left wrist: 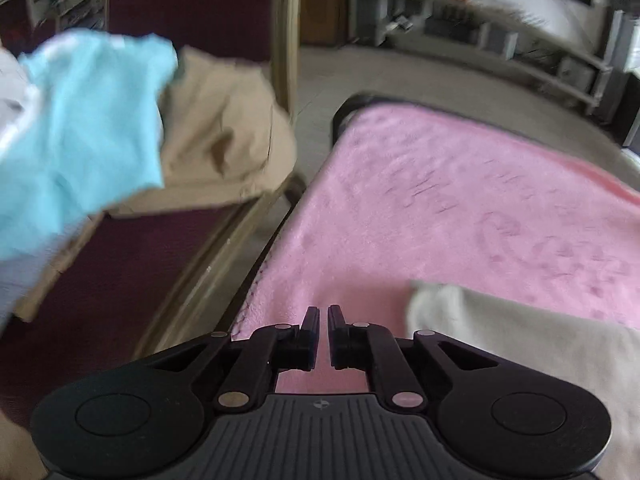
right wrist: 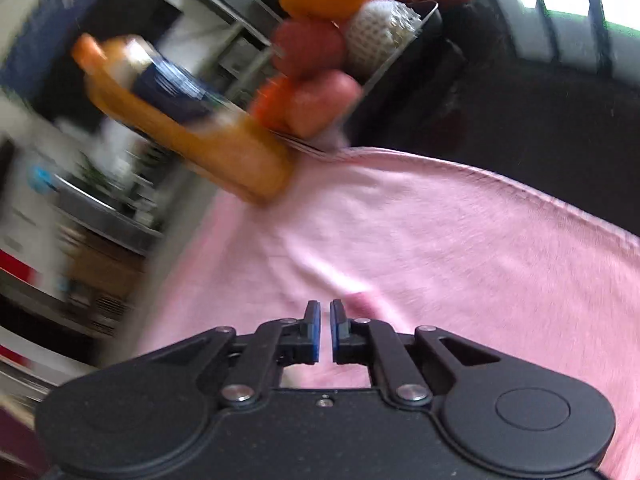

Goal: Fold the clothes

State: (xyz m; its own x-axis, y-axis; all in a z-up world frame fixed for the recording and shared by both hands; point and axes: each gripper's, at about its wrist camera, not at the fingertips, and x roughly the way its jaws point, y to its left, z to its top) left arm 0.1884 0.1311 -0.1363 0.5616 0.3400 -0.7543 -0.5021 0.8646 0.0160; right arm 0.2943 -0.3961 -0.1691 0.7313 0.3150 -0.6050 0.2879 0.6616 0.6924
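**Both grippers empty, clothes still waiting on the chair**

Nearest the left lens, the left gripper [left wrist: 324, 312] hovers low over the pink blanket [left wrist: 440, 200], its fingers nearly together with only a thin slit between them and nothing caught there. Just to its right lies a cream garment [left wrist: 520, 352] on the blanket, rumpled at its near corner; blur hides whether it is folded. The right gripper [right wrist: 325, 306] is likewise almost closed and holds nothing, hanging over bare pink blanket [right wrist: 440, 240] with an orange bottle [right wrist: 192, 128] and a fruit basket [right wrist: 400, 56] beyond.

Judging by this, the folding is at an early or between-items stage. A light blue garment [left wrist: 80, 128] and a tan garment [left wrist: 224, 128] sit heaped on the chair [left wrist: 160, 264] left of the table, both crumpled and unfolded.

The cream piece appears to run its long axis away toward the lower right, its corner pointing toward the left gripper. The heaped pieces show no clear axis.
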